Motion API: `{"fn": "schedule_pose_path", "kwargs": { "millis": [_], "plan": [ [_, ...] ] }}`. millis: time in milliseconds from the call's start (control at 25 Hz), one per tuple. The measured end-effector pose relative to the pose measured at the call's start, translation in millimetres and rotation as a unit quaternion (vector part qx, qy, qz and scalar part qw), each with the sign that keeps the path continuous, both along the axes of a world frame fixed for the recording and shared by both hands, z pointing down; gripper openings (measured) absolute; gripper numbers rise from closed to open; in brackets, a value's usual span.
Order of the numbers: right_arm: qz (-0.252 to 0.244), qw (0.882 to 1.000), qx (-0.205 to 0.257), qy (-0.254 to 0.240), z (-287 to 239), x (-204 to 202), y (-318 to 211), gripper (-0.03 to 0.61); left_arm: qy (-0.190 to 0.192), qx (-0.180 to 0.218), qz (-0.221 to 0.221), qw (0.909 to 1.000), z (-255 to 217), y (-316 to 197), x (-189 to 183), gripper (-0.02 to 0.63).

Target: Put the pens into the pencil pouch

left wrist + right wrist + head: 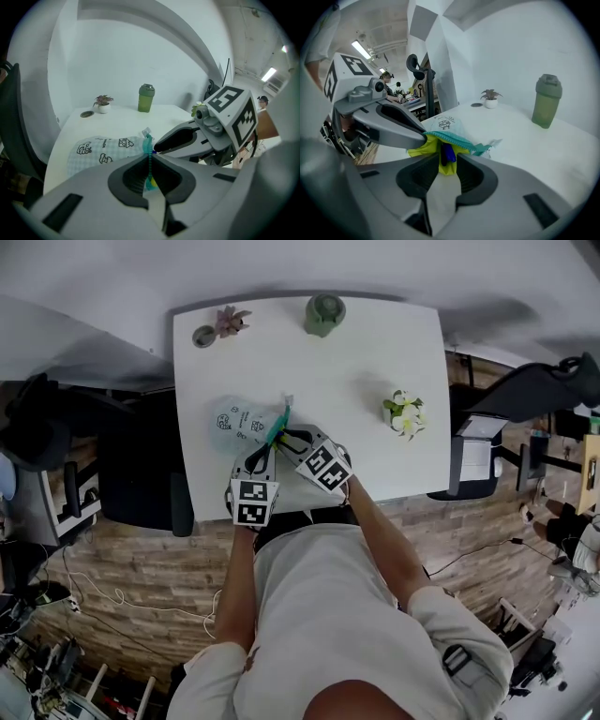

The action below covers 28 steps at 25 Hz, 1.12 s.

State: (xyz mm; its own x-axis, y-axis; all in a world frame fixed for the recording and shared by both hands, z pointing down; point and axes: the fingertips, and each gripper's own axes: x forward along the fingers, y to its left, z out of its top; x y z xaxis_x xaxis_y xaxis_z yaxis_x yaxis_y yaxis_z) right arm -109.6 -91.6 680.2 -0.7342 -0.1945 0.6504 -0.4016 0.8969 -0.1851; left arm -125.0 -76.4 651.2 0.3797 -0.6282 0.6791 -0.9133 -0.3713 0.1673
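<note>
The limp, light-looking pencil pouch (239, 423) is lying around eight o'clock on the worktop (375, 352), the left gripper (150, 158) pinching its teal zip edge (148, 143), the sensible hold, while the right gripper (447, 161) is standing narrowly apart around a slick blue pen (448, 153) at its mouth.

Right gripper (446, 159) apart around blue pen (448, 153)

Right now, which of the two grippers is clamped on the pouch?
The left gripper: its jaws are together on the teal zipper edge of the pouch. The right gripper stands with jaws apart around a blue pen.
</note>
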Motion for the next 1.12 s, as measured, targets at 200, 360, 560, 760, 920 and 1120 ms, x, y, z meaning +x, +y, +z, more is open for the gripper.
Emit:
{"fn": "schedule_pose_path", "kwargs": {
  "millis": [200,360,560,760,920,1120],
  "plan": [
    [0.032,0.999,0.01,0.0,-7,17,4,0.134,-0.002,0.006,0.014,0.9999,3,3,1,0.014],
    [0.065,0.997,0.03,-0.009,-23,30,6,0.161,-0.001,0.02,0.024,0.9995,-1,6,2,0.054],
    [0.108,0.991,0.079,-0.026,-58,50,-1,0.18,0.016,0.063,0.036,0.9972,-29,3,8,0.129],
    [0.147,0.978,0.139,-0.052,-111,63,-9,0.208,0.017,0.135,0.041,0.9898,-76,-5,7,0.17],
    [0.175,0.963,0.192,-0.075,-161,72,-13,0.24,0.02,0.196,0.045,0.9793,-120,-13,7,0.206],
    [0.205,0.944,0.241,-0.093,-211,86,-13,0.267,0.035,0.259,0.054,0.9638,-173,-20,9,0.236]
  ]
}}
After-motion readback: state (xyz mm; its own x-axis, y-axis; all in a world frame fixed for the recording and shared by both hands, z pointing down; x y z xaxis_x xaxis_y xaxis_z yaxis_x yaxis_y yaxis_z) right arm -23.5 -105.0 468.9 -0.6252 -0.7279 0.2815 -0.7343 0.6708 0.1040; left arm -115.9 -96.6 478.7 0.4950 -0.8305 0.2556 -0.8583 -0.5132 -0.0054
